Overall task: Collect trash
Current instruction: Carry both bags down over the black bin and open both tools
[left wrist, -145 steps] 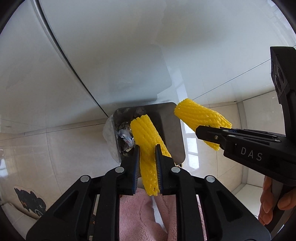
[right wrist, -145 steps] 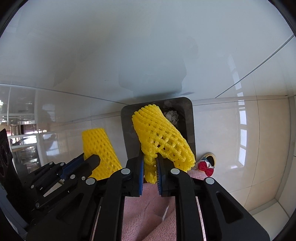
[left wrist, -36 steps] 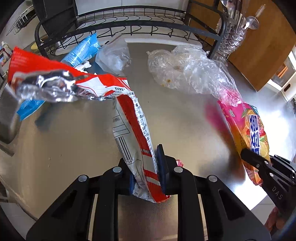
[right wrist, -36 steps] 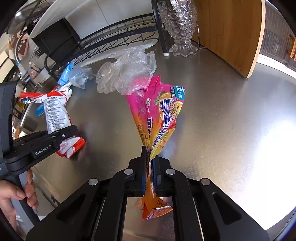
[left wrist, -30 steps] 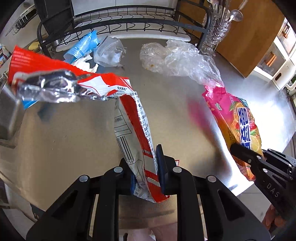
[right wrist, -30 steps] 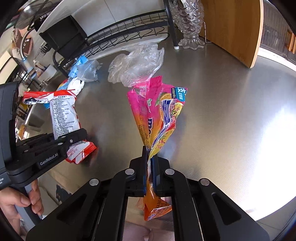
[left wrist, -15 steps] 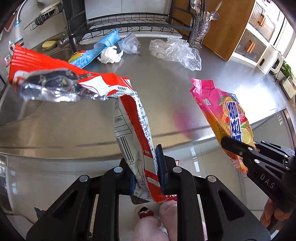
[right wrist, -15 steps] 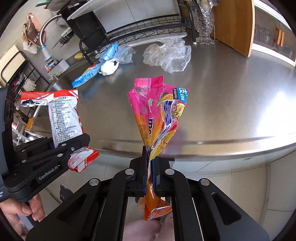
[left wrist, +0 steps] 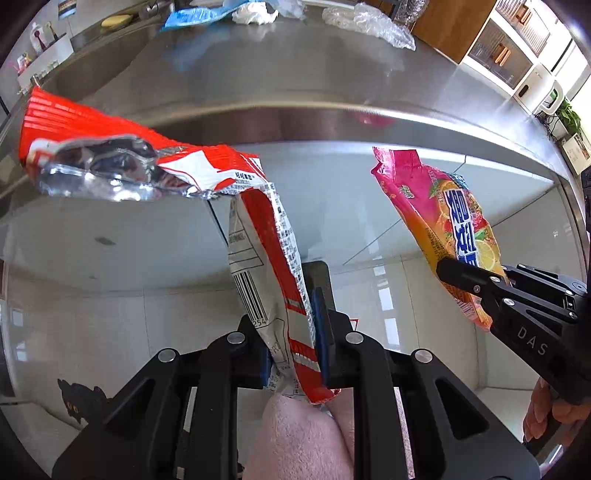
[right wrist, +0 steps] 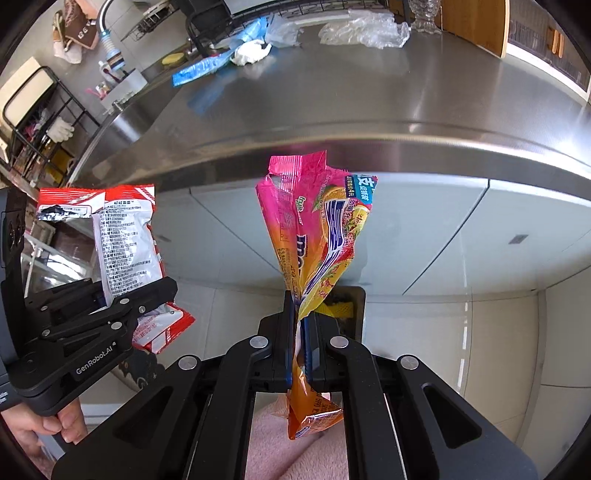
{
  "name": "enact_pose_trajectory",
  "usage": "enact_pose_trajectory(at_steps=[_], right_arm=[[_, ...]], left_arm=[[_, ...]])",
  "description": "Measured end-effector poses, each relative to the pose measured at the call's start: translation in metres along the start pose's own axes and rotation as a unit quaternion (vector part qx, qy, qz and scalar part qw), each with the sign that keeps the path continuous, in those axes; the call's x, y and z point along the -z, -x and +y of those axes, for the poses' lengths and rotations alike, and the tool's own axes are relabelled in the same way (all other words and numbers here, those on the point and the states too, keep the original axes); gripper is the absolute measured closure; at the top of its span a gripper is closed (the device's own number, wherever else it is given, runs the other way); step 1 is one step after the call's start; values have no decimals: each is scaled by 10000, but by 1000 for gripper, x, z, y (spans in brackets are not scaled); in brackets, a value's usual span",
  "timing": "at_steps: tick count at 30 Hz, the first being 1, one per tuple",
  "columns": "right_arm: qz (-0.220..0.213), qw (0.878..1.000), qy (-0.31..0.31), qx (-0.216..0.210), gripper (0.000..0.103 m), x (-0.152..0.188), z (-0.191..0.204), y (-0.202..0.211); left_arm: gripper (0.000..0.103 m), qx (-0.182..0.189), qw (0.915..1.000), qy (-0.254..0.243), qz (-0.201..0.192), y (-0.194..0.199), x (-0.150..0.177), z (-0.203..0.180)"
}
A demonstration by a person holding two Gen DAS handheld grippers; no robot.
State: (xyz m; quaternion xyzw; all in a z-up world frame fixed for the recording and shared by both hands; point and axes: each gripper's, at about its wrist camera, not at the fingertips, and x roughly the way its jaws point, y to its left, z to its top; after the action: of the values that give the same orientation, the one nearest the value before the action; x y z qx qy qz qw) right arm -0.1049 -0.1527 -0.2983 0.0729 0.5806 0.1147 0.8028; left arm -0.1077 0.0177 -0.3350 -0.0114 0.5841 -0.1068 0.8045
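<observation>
My left gripper [left wrist: 291,332] is shut on a torn red and white snack wrapper [left wrist: 266,258], whose silver inside gapes at the upper left. The same wrapper [right wrist: 125,243] and left gripper [right wrist: 147,299] show at the left of the right wrist view. My right gripper [right wrist: 300,332] is shut on a pink and orange candy wrapper [right wrist: 317,236], which stands up between the pads; it also appears at the right of the left wrist view as the candy wrapper [left wrist: 443,229]. Both grippers hang in front of the steel counter, above a dark bin [right wrist: 351,299] holding yellow foam net.
On the steel counter [right wrist: 369,92] lie a blue wrapper [right wrist: 207,64], a white crumpled tissue [right wrist: 251,51] and clear plastic bags [right wrist: 365,29], beside a black wire rack. White cabinet fronts [left wrist: 332,206] stand below the counter edge. Pink slippers show at the bottom.
Both grippers have drawn back from over the counter to in front of its edge and a little lower, each keeping its wrapper. The bin on the floor has come into view.
</observation>
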Motion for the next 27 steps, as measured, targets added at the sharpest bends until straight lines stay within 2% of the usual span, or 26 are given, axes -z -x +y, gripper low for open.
enact_pose_trajectory(at_steps=[11, 16, 27], right_arm=[[944, 9948, -374, -19, 97, 47, -26, -110], [1238, 9903, -615, -159, 97, 51, -44, -163], [1728, 9804, -940, -143, 96, 52, -66, -260]], left_arm=[[85, 53, 9980, 214, 595, -111, 40, 26], [85, 16, 9967, 137, 806, -166, 49, 31], [85, 261, 9917, -41, 1255, -255, 53, 27]])
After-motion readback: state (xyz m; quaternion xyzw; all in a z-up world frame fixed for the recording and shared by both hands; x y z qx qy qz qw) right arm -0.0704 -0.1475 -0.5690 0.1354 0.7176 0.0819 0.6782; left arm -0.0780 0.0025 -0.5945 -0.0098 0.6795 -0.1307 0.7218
